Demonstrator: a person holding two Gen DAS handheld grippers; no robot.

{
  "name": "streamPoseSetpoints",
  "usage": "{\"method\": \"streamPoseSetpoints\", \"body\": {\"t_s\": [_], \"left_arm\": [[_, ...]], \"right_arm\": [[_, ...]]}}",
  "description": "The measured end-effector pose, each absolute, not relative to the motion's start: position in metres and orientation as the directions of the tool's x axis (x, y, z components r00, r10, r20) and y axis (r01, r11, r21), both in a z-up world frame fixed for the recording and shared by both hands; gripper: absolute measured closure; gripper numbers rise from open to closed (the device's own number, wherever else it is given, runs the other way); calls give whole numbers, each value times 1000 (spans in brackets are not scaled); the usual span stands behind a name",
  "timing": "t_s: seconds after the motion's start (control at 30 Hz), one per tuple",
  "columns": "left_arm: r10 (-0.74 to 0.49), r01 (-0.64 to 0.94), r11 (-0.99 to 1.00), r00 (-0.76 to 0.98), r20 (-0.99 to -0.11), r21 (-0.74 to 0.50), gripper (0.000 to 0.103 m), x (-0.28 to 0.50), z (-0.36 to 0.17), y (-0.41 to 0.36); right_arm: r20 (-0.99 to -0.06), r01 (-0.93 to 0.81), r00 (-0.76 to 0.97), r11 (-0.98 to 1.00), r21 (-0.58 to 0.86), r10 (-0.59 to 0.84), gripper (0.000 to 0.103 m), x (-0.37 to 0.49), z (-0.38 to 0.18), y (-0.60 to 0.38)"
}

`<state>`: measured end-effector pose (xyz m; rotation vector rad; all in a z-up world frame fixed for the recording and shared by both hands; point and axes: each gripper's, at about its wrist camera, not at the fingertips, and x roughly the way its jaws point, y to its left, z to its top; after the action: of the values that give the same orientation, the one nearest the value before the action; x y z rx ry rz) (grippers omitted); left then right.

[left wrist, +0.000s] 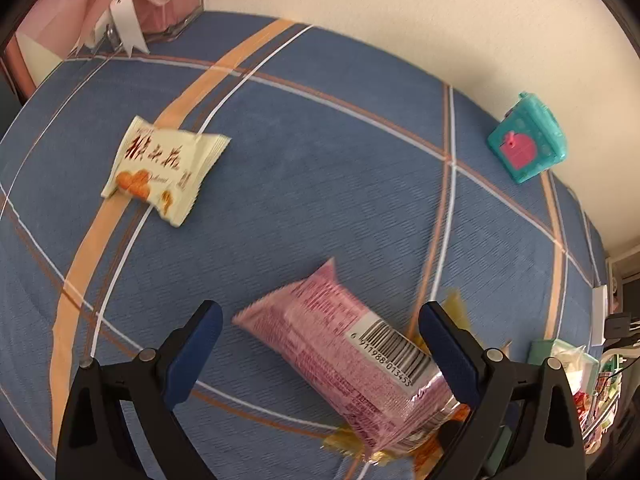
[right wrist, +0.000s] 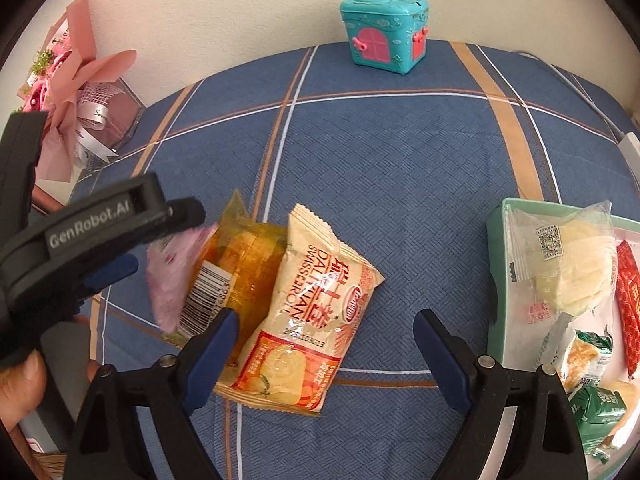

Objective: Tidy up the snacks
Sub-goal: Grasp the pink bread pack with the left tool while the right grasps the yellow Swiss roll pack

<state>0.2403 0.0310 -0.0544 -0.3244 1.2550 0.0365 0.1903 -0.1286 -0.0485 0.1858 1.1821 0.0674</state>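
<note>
Lying loose on the plaid cloth (right wrist: 400,168), four snack packets, pink packet (left wrist: 352,356) between the spread left gripper (left wrist: 320,356), right gripper (right wrist: 326,356) released, one green tray (right wrist: 496,280) at the cloth's right edge.

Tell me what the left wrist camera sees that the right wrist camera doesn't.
Only the left wrist view shows the cream snack packet with red characters, lying alone on the blue plaid cloth.

Only the right wrist view shows the Swiss roll packet and the green tray's contents, like the clear-wrapped pastry.

Both show the pink barcoded packet, the orange packet beneath it, the teal toy house, and open grippers: left, right.
</note>
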Motion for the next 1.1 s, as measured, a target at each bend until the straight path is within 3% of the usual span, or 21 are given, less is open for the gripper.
{"method": "streamPoseSetpoints", "body": {"t_s": [0.4,0.6,0.67,0.8,0.9,1.07,1.1], "left_arm": [[-80,-276,950,245,-966,-149,5,234,-76,68],[-62,-265,956,242,-968,-127,5,230,-77,69],[-63,-271,954,243,-968,-130,7,230,-76,66],[-70,-279,950,242,-968,-139,13,226,-71,58],[-63,-271,954,243,-968,-130,24,227,-67,58],[-90,-267,950,265,-960,-163,56,229,-61,60],[-97,-267,949,267,-959,-170,59,229,-60,60]], "right_arm": [[-920,53,366,984,168,137,16,187,-52,-130],[-927,52,352,987,153,126,35,186,-55,-128],[-929,55,348,987,154,125,47,186,-57,-129],[-933,73,342,987,145,112,53,186,-58,-132],[-934,87,340,986,144,107,59,185,-58,-136],[-933,104,346,984,142,99,63,183,-56,-142],[-933,107,346,984,142,98,63,183,-55,-142]]}}
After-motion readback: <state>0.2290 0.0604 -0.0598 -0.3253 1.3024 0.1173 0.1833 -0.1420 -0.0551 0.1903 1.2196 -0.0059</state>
